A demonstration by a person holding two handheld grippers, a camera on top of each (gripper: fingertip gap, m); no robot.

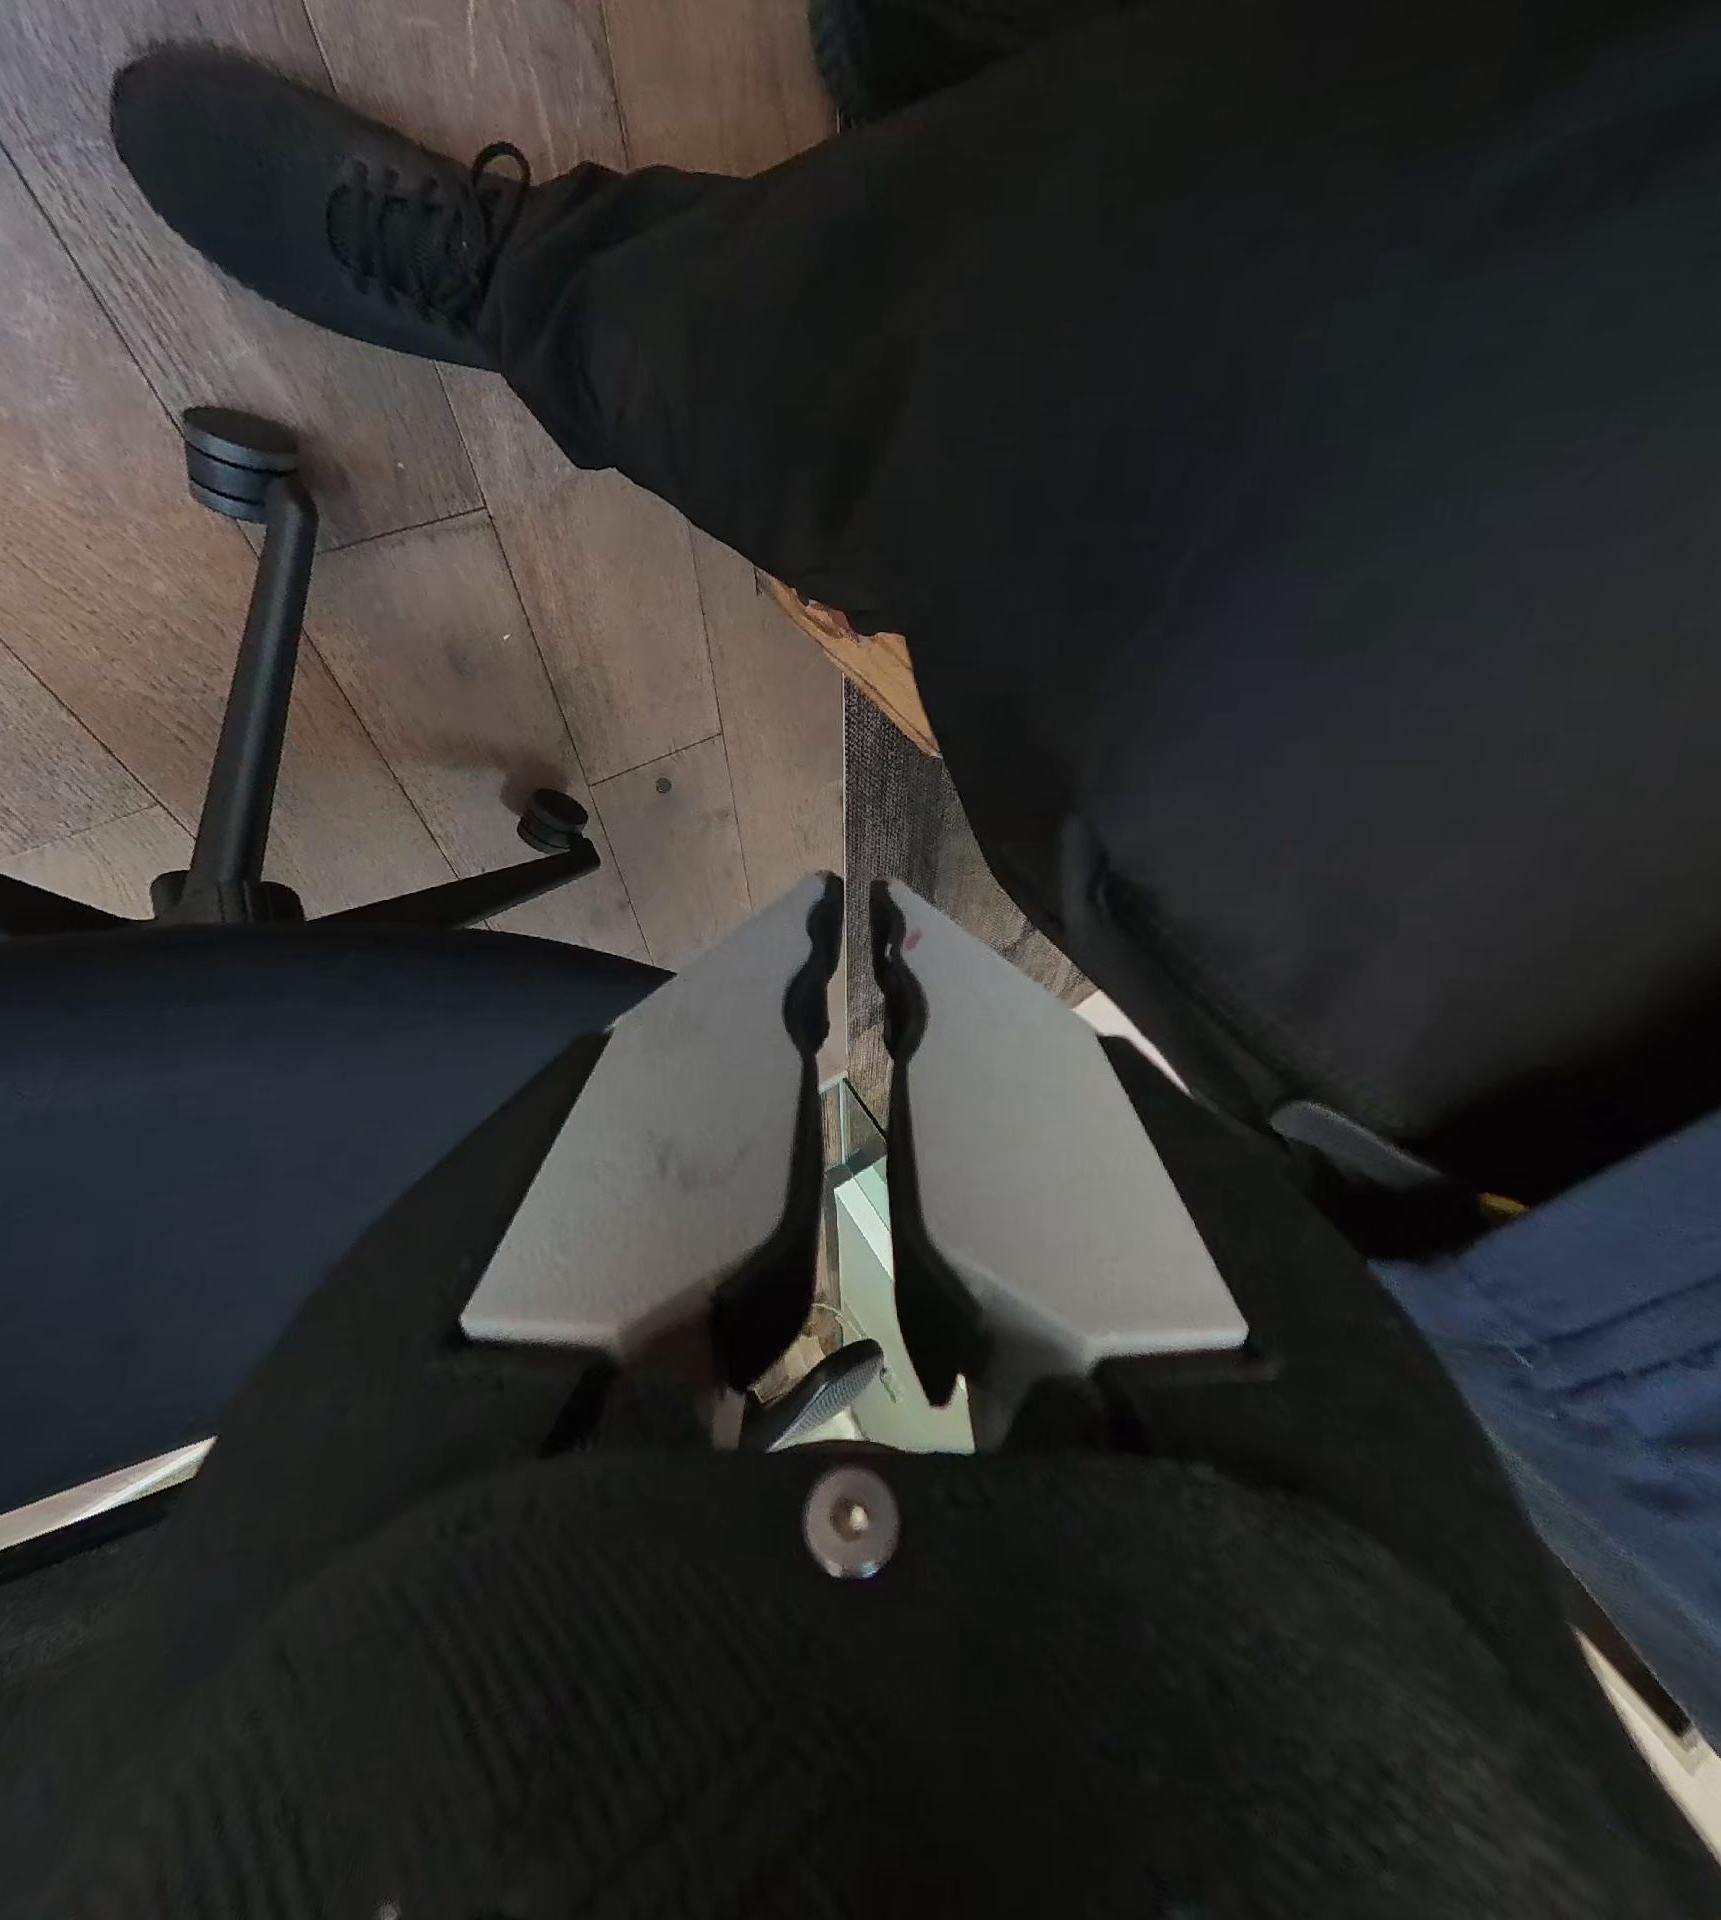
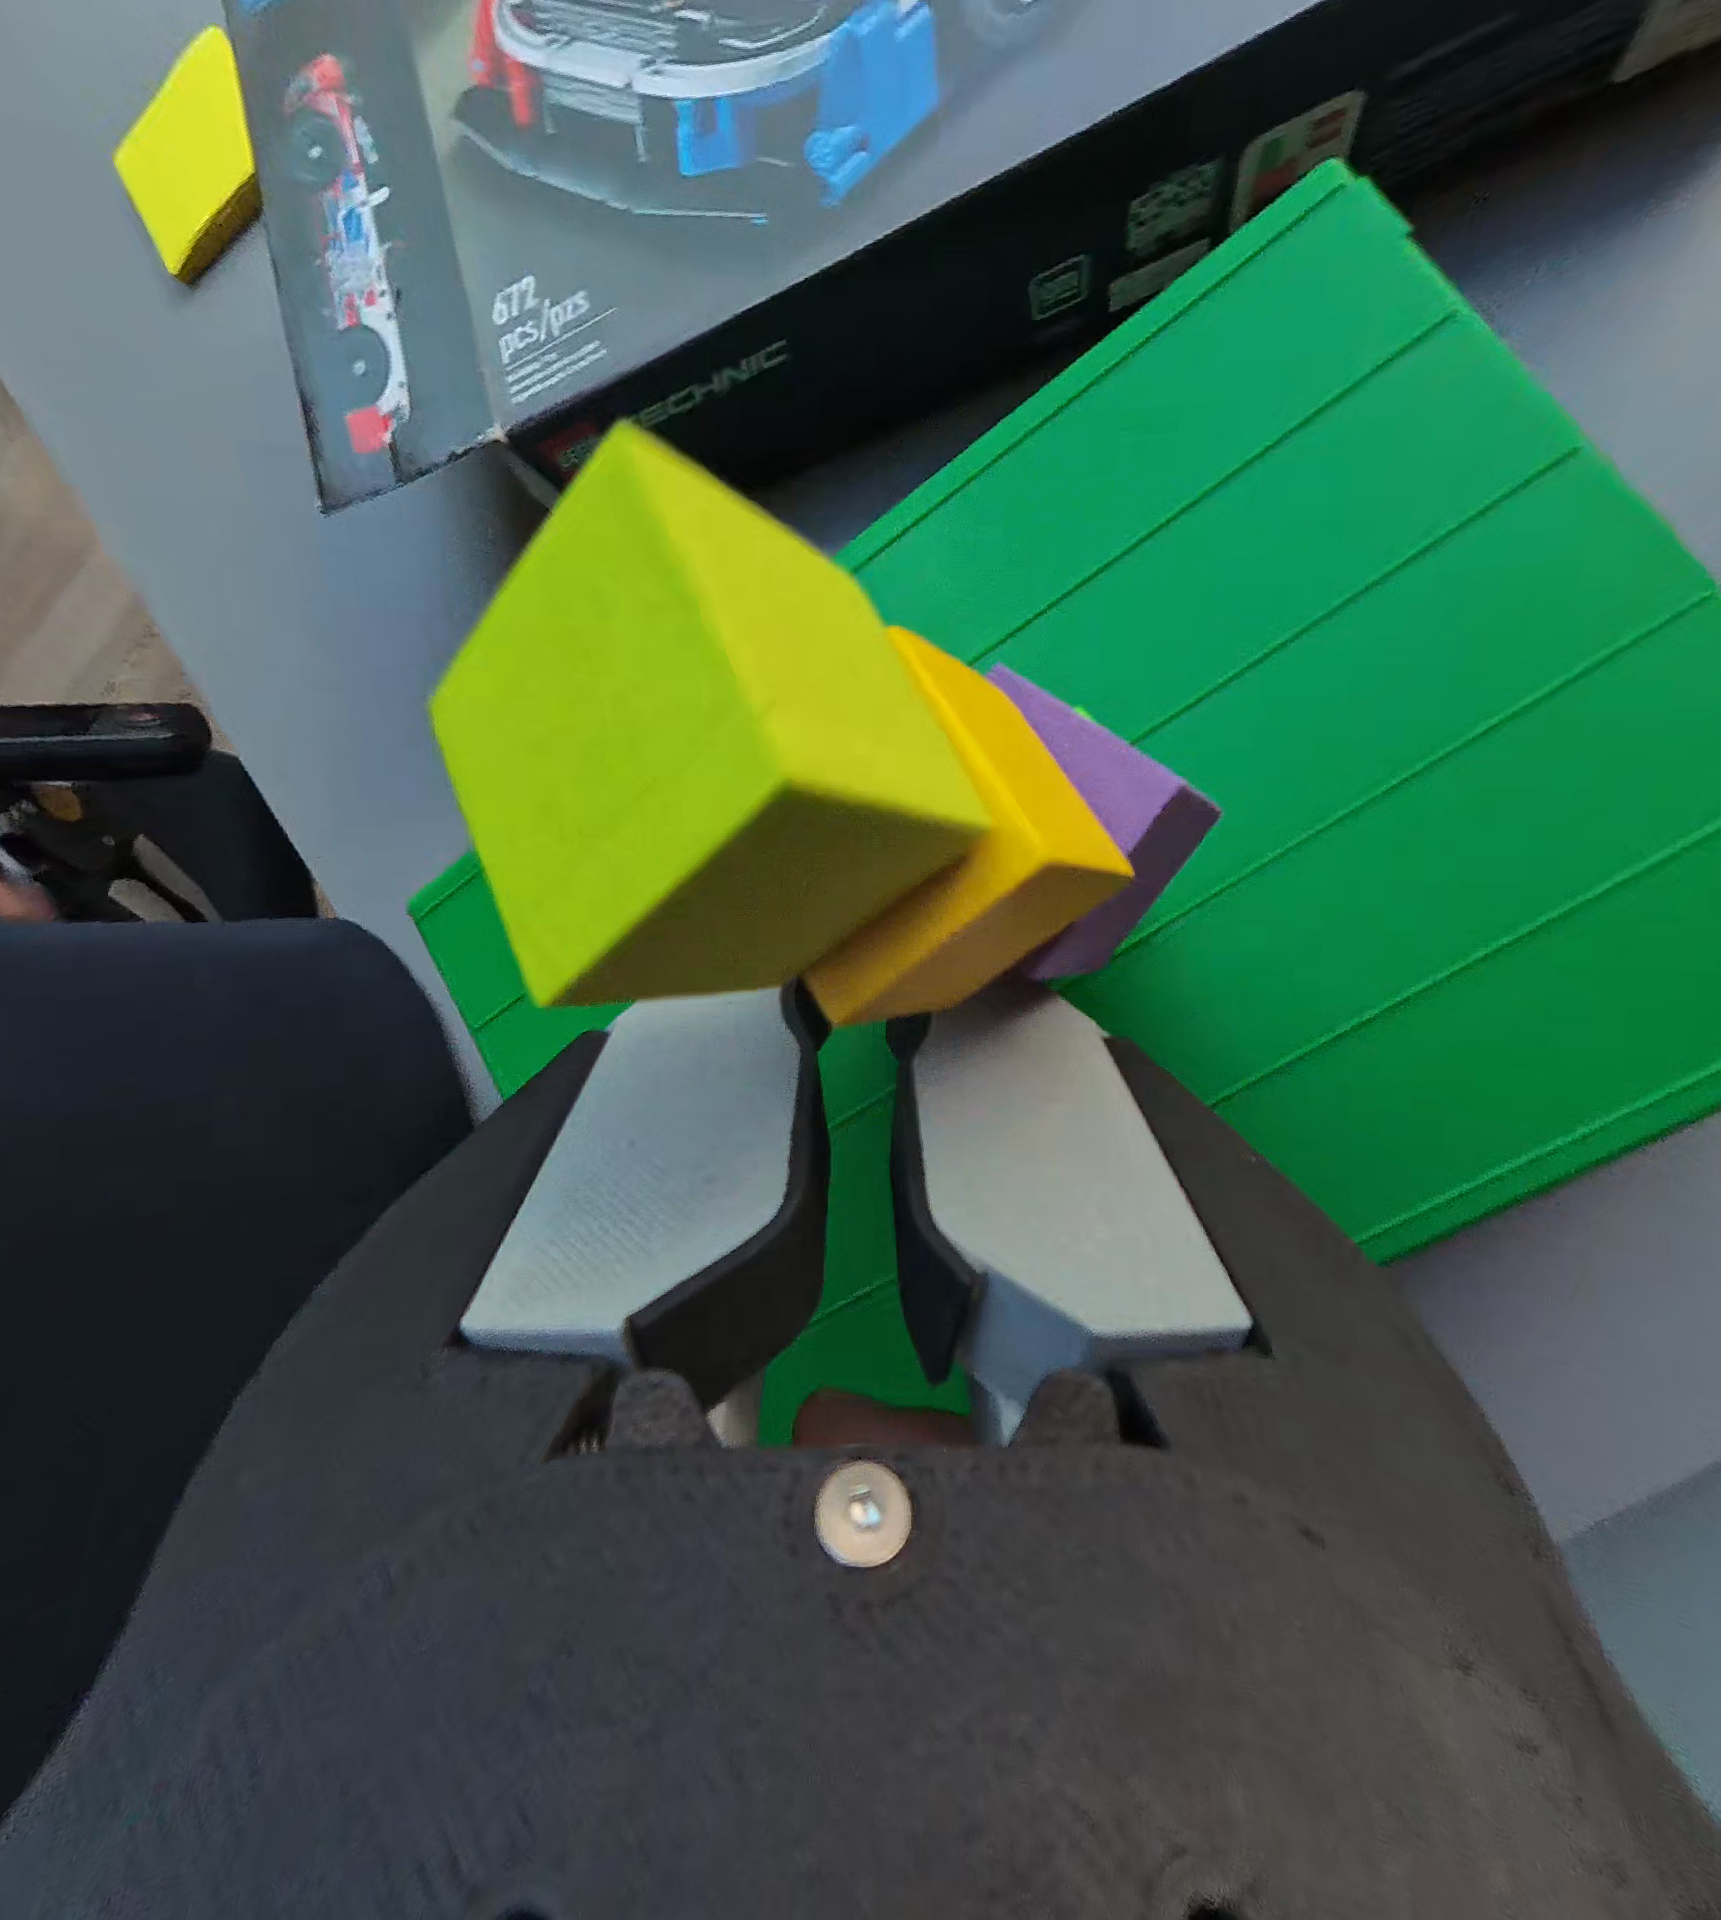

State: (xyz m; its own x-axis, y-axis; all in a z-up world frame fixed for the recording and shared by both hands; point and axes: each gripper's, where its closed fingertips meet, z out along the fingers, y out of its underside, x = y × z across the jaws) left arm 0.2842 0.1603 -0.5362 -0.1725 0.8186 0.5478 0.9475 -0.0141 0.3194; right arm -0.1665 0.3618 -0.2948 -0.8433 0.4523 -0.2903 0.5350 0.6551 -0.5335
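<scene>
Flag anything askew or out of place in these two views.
The lime block, orange block and purple block lean as a tilted, stepped cluster at the right gripper's jaws, over the green ridged board; whether they are gripped cannot be told. One yellow block lies apart, left of the toy box.

Grey table [image 2: 1614, 1382] bears green slatted panel [image 2: 1355, 779], printed box [image 2: 731, 208], yellow pad [image 2: 186, 156]

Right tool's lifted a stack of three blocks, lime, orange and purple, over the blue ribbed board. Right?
Not quite: the ribbed board is green, not blue, as the right wrist view shows. The rest stands: right tool has the lime, orange and purple blocks above it.
</scene>
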